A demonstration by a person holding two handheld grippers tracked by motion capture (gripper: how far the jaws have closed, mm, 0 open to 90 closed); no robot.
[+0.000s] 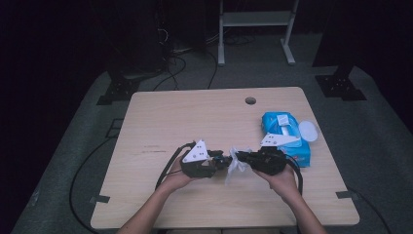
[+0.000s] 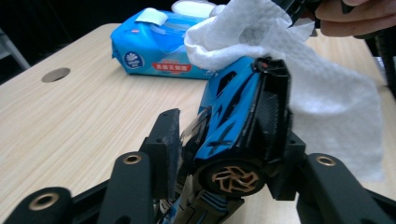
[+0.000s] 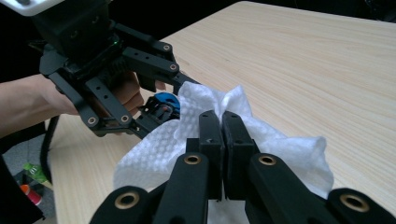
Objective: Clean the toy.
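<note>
Toy car [image 2: 238, 126] nose-up (seemingly), axis upright

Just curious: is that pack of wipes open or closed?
Open. The blue wipes pack has its white lid flipped out to the side in the high view.

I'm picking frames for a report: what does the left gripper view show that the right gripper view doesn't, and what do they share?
Left gripper view alone: the blue toy car seen close between the left gripper jaws, with its bronze wheel, plus the blue wet-wipe pack and the table's round hole.

Right gripper view alone: the right gripper with its jaws shut on the white wipe, and the left gripper's whole black frame with the hand behind it.

Both: the wipe draped against the car, and the wooden table.
</note>
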